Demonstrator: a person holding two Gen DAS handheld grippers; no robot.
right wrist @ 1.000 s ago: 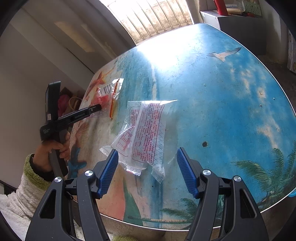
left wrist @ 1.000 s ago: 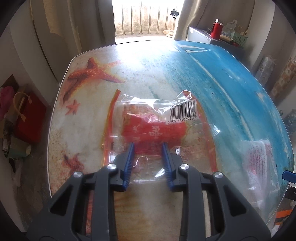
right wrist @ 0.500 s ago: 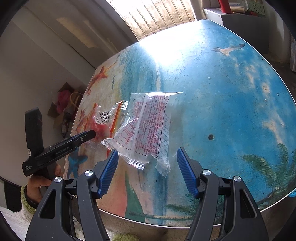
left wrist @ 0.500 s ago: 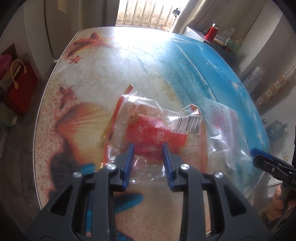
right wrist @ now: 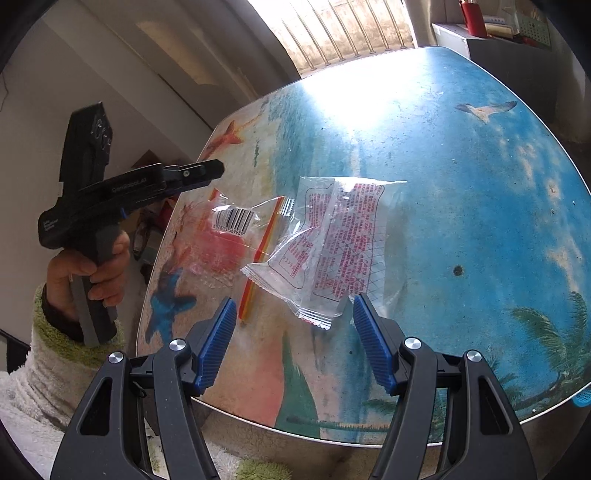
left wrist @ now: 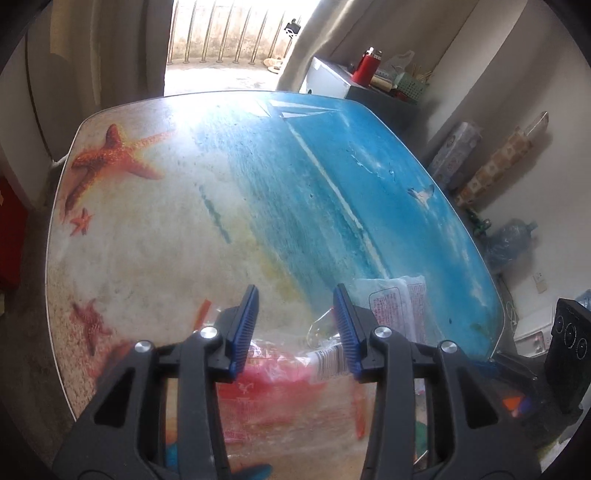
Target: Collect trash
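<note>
Your left gripper (left wrist: 295,325) has its jaws spread apart with nothing between them; under them lies the red bag (left wrist: 280,376), flat on the tabletop (left wrist: 155,229) near its close edge. Only the left wrist view shows how the gripper sits above that bag: its barcode label pokes out just beside the right-hand pad. The clear wrapper (left wrist: 399,310) with red print lies just past that pad, toward the blue part of the tabletop.

The right wrist view gives you what the left cannot: both pieces of trash whole. The red bag (right wrist: 229,236) lies by the tabletop's left edge, barcode up, an orange-red strip along its side. The clear wrapper (right wrist: 332,251) overlaps that strip and lies crumpled beside it. Your right gripper (right wrist: 295,343) is wide open, hanging above the wrapper's near end, touching nothing. This view also shows your left hand (right wrist: 88,273) round the handle of the left gripper (right wrist: 207,171), held up off the tabletop's left edge, a fuzzy sleeve (right wrist: 55,332) at the wrist.

The tabletop (right wrist: 443,147) carries a printed beach scene: starfish, sand, blue sea, a gull, palms. Beyond it a barred doorway (left wrist: 221,33) lets in strong light. A cabinet (left wrist: 328,79) at the back holds a red flask (left wrist: 365,66) and a green basket (left wrist: 410,83). A water jug (left wrist: 509,240) stands on the floor by the right wall.
</note>
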